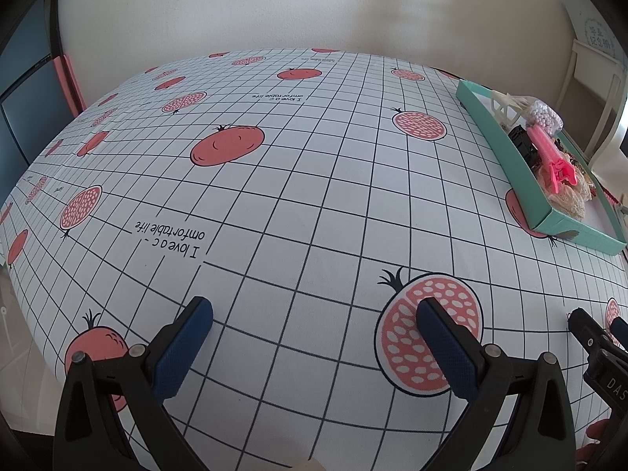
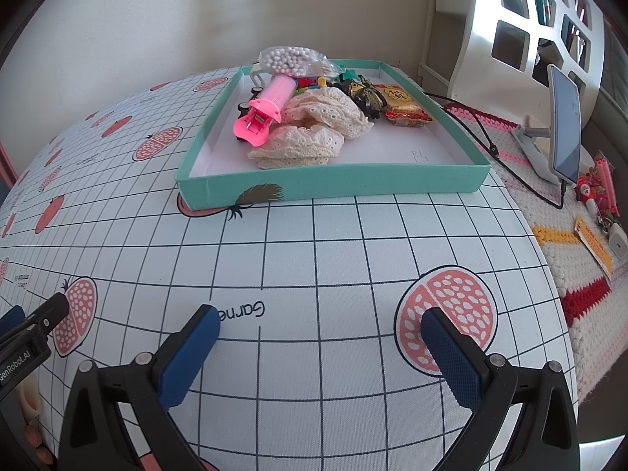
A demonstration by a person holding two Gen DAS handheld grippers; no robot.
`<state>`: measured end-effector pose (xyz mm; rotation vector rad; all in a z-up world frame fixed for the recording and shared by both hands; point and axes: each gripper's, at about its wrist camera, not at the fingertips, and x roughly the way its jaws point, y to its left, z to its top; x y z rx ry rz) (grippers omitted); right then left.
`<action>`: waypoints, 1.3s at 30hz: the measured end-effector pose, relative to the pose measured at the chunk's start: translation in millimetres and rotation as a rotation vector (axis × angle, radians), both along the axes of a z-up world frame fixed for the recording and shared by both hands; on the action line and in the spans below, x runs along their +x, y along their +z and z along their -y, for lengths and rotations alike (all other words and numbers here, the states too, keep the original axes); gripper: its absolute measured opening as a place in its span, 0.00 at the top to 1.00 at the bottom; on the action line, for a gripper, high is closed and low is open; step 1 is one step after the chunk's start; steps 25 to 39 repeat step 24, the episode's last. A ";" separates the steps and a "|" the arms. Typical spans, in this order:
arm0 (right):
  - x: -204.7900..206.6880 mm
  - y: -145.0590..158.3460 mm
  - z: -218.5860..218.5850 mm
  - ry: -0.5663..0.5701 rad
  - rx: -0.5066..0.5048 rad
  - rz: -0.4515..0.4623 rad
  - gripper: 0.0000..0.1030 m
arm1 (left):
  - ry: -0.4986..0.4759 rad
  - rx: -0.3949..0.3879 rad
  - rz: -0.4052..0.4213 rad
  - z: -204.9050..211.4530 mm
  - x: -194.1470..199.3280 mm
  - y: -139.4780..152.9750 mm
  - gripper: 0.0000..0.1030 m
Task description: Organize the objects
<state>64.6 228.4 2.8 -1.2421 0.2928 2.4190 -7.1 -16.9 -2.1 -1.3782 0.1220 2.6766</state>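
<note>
A shallow teal box [image 2: 333,186] sits on the gridded tablecloth, at the far right in the left wrist view [image 1: 506,153]. It holds a pink hair roller clip [image 2: 267,110], cream lace pieces [image 2: 314,133], a bag of white beads [image 2: 290,59], a dark ornament [image 2: 363,94] and a red-gold snack packet [image 2: 404,106]. My left gripper [image 1: 314,314] is open and empty over bare cloth. My right gripper [image 2: 320,322] is open and empty, short of the box's near wall.
A phone on a stand [image 2: 565,125] with a black cable [image 2: 482,137] stands right of the box on a crocheted mat [image 2: 569,259]. Small trinkets and a charger [image 2: 612,231] lie there. A white cutout shelf [image 2: 530,23] is behind. A wall backs the table.
</note>
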 end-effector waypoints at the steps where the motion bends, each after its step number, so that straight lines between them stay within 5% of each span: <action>1: 0.2 -0.1 0.1 0.000 0.000 0.000 0.00 | 0.000 0.000 0.000 -0.1 0.0 -0.1 0.00; 39: 0.3 -0.2 -0.1 0.001 0.000 0.000 0.00 | 0.001 -0.001 0.004 1.4 -0.1 -1.1 0.00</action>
